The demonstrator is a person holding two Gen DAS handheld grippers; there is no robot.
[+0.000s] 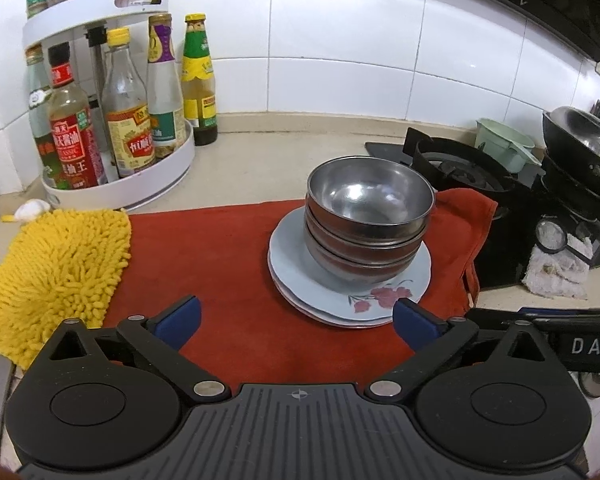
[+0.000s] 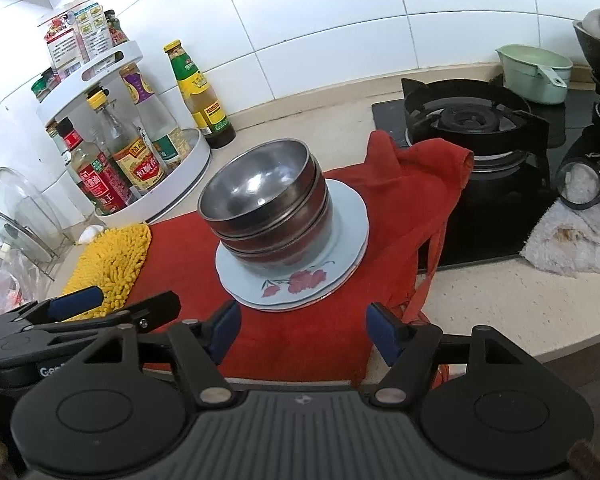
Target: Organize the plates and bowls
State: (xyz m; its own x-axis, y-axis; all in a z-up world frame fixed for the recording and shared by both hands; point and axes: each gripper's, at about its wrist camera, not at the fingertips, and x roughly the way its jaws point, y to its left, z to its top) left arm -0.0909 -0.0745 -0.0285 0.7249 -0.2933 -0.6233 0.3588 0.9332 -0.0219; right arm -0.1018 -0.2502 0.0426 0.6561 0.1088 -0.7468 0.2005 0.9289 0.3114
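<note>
On beige counter (image 1: 260, 152), red cloth (image 1: 228, 264), white tiled wall (image 1: 340, 20), left gripper (image 1: 296, 322) and right gripper (image 2: 302, 330) both apart, empty.

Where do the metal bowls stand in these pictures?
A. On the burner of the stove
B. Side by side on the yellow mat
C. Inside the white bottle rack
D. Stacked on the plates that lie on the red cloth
D: the metal bowls sit nested in one stack on the plates, which rest on the red cloth, apart from the yellow mat and the stove.
</note>
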